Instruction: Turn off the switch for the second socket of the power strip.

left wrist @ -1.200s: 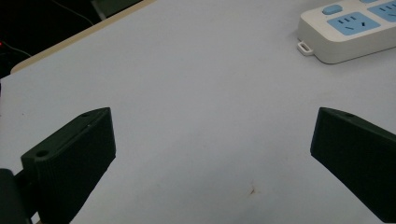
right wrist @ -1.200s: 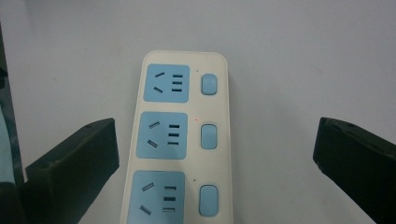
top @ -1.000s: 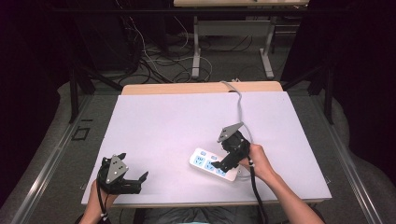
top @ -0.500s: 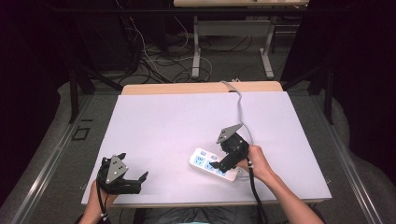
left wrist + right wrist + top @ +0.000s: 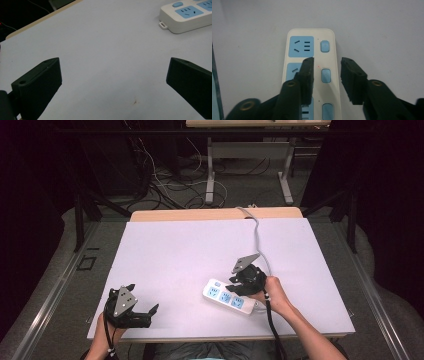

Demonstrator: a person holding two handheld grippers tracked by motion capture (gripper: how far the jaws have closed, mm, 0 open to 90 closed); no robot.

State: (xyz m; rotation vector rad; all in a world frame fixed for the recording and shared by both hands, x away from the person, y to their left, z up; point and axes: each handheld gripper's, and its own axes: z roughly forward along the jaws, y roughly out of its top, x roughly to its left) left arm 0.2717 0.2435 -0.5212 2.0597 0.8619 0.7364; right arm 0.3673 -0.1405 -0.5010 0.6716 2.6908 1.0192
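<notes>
Right gripper point(image 5: 239, 285) hovers low over the white power strip point(image 5: 229, 296) near the desk's point(image 5: 175, 250) front edge, its fingers point(image 5: 308, 72) partly spread with nothing pinched — they straddle the middle blue switch button point(image 5: 326, 75), one over a socket face, the other past the strip's edge. Likely a press or a grab across the body: come straight down, stay centred, avoid skidding the strip. Left gripper point(image 5: 131, 312) rests at the front-left corner, fingers point(image 5: 40, 85) spread wide and empty — strip well apart from it.
</notes>
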